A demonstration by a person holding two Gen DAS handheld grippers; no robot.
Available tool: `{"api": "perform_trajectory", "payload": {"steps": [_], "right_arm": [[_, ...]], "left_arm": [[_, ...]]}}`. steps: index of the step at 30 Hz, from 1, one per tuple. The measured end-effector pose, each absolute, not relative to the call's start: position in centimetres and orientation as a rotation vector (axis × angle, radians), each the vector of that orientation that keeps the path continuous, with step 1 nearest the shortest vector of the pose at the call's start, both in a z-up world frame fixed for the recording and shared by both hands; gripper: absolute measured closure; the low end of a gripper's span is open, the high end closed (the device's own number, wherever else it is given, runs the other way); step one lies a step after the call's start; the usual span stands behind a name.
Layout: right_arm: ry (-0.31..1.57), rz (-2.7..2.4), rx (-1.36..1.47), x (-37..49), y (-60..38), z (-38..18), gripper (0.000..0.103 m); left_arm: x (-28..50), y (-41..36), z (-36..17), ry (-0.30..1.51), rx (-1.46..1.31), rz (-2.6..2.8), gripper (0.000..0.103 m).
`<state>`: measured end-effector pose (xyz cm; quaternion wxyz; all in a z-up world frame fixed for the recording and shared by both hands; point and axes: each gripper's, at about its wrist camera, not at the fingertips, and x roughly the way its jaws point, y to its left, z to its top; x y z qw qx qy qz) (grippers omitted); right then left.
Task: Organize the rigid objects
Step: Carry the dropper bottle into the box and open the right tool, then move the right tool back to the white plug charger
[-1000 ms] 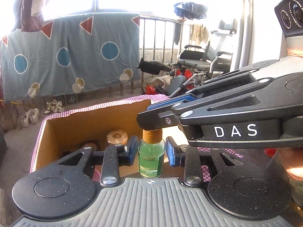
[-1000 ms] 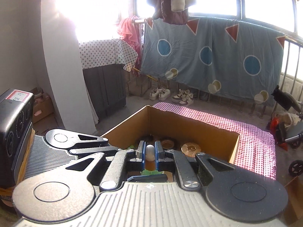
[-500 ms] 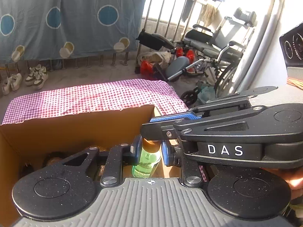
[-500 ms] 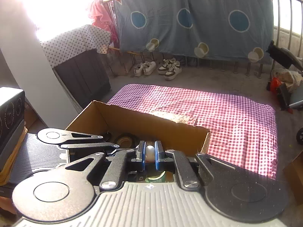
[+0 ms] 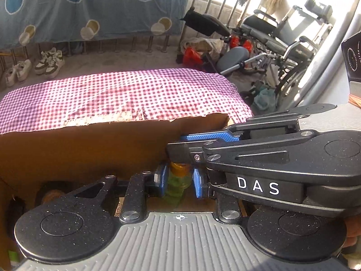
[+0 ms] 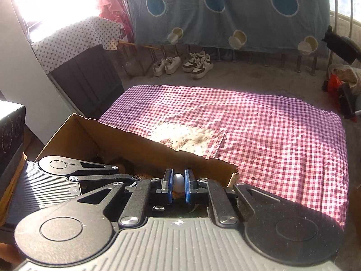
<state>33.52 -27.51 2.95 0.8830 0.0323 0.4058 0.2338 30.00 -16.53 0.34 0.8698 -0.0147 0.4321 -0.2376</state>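
Observation:
My left gripper (image 5: 178,181) is shut on a small bottle of green liquid (image 5: 177,184) with an orange-gold cap, held over the open cardboard box (image 5: 90,142). My right gripper (image 6: 178,185) is shut on the white rounded top (image 6: 178,179) of that bottle's cap, from above. In the left wrist view the right gripper's body (image 5: 259,158) crosses in front and hides the top of the cap. Dark round objects (image 5: 48,195) lie low in the box, mostly hidden.
The box sits at the near edge of a table under a red-and-white checked cloth (image 6: 259,131). A light stained patch (image 6: 189,137) lies on the cloth. Shoes (image 6: 196,63), a blue sheet on a railing and a wheelchair (image 5: 282,36) stand beyond.
Both grippers, still holding the bottle, have tilted downward and sunk toward the box. The box's far wall now rises higher in both views and hides most of its contents.

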Motion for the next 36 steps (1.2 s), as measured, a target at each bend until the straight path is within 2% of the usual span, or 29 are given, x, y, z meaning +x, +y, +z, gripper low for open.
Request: {"api": "perform_trajectory", "payload": {"steps": [4, 6, 8, 16, 18, 19, 21, 25, 30, 36], "right_arm": [[0.855, 0.483, 0.059, 33.5, -27.2, 3.2, 0.090], [0.858, 0.487, 0.072, 33.4, -27.3, 3.4, 0.089], [0.847, 0.487, 0.079, 32.8, -27.4, 4.0, 0.089], [0.731, 0.459, 0.179, 25.7, -29.0, 9.0, 0.085], [0.687, 0.441, 0.227, 23.1, -29.6, 10.0, 0.079], [0.660, 0.435, 0.256, 21.5, -30.0, 10.5, 0.075], [0.592, 0.418, 0.313, 17.7, -30.5, 11.3, 0.055], [0.498, 0.395, 0.383, 11.7, -30.6, 11.3, 0.050], [0.481, 0.377, 0.496, 6.8, -30.0, 9.2, 0.047], [0.566, 0.402, 0.477, 6.0, -27.3, 6.9, 0.047]], "left_arm": [[30.1, -16.7, 0.6, 0.924, -0.046, -0.497, 0.078], [29.7, -16.5, 1.0, 0.924, -0.054, -0.501, 0.071], [29.2, -16.3, 1.5, 0.909, -0.055, -0.495, 0.058], [25.0, -14.5, 5.7, 0.827, -0.065, -0.493, 0.045], [23.0, -13.6, 7.2, 0.784, -0.057, -0.507, 0.041], [22.0, -13.1, 7.8, 0.759, -0.048, -0.514, 0.035], [19.6, -12.1, 8.9, 0.705, -0.030, -0.518, 0.025], [15.5, -10.0, 9.6, 0.652, -0.015, -0.515, 0.004], [11.8, -8.0, 8.0, 0.689, -0.036, -0.472, 0.002], [8.5, -6.3, 5.6, 0.722, 0.000, -0.446, 0.002]]}}
